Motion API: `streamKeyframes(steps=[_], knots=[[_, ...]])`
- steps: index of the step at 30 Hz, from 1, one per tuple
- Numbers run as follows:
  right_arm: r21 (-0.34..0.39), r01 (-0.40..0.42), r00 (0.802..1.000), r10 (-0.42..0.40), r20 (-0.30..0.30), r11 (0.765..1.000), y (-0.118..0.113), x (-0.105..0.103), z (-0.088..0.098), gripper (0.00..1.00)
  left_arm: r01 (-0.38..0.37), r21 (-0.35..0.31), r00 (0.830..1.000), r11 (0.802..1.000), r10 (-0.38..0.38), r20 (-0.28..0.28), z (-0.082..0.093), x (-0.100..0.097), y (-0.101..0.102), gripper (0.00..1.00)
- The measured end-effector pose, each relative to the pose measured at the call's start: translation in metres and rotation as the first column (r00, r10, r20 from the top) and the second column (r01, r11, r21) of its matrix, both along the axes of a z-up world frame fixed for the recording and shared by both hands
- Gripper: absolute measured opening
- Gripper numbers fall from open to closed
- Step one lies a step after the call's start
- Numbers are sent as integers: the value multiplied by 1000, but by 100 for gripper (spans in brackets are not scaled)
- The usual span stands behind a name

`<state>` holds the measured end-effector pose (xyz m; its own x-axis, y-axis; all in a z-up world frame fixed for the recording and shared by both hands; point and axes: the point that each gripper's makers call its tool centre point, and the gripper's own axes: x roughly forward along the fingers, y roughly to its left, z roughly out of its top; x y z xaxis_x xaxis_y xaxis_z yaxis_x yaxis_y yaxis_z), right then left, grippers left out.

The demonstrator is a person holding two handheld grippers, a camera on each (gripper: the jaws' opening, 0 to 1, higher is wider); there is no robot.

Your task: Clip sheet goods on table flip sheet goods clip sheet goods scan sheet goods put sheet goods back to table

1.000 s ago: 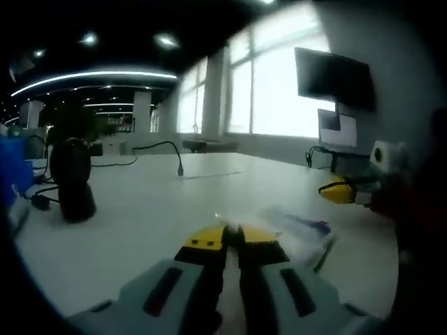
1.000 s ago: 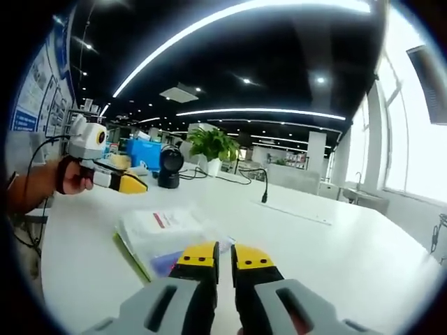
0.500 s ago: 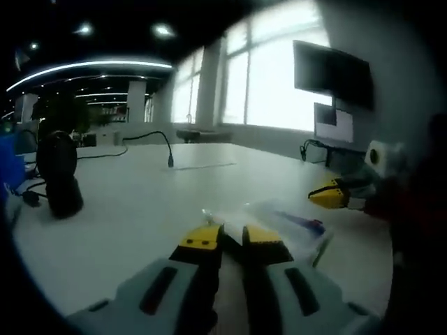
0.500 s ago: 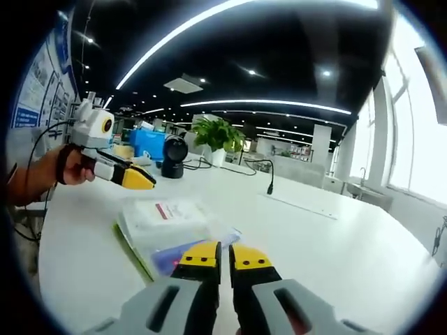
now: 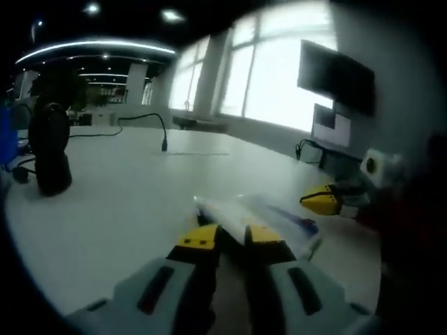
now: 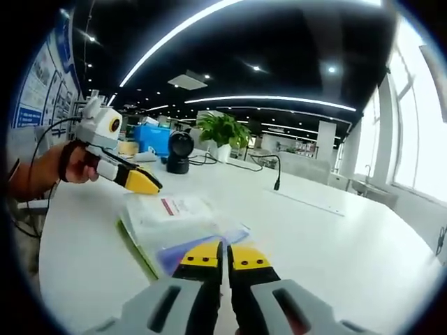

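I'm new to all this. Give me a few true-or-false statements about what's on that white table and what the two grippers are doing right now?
1. A flat plastic packet lies on the white table. True.
2. The left gripper has lifted the packet high above the table. False: it hovers beside the packet, holding nothing.
3. A potted plant stands at the table's far end. True.
4. The right gripper has its jaws spread wide. False: they are together, at the packet's near edge.

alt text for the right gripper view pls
The right gripper, jaws closed, points at a clear plastic sheet packet lying on a white table. The left gripper, held in a hand, approaches the packet from the left.
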<state>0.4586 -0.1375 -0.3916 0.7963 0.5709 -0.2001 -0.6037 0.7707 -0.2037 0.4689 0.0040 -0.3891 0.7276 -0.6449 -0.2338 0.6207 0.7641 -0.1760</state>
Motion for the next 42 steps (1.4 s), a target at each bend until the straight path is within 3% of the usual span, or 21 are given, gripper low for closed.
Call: streamKeyframes(steps=[11, 18, 25, 37, 42], knots=[[2, 0, 1000, 0, -29, 1000, 3, 0, -9, 0, 23, -39, 998, 999, -25, -54, -7, -7, -5, 9], [-12, 3, 998, -4, -62, 1000, 3, 3, -17, 0, 36, -139, 991, 990, -53, -120, -5, -14, -6, 10], [-6, 20, 995, -21, -98, 1000, 0, 3, -27, 0, 36, -132, 989, 991, -55, -141, -10, -16, -4, 10], [-15, 13, 995, -14, -94, 1000, 3, -3, -28, 0, 48, -199, 983, 979, -82, -164, 0, -21, -14, 8], [-24, 8, 997, -10, -82, 1000, 5, -5, -27, 0, 35, -210, 981, 977, -73, -179, -1, -14, -10, 6]])
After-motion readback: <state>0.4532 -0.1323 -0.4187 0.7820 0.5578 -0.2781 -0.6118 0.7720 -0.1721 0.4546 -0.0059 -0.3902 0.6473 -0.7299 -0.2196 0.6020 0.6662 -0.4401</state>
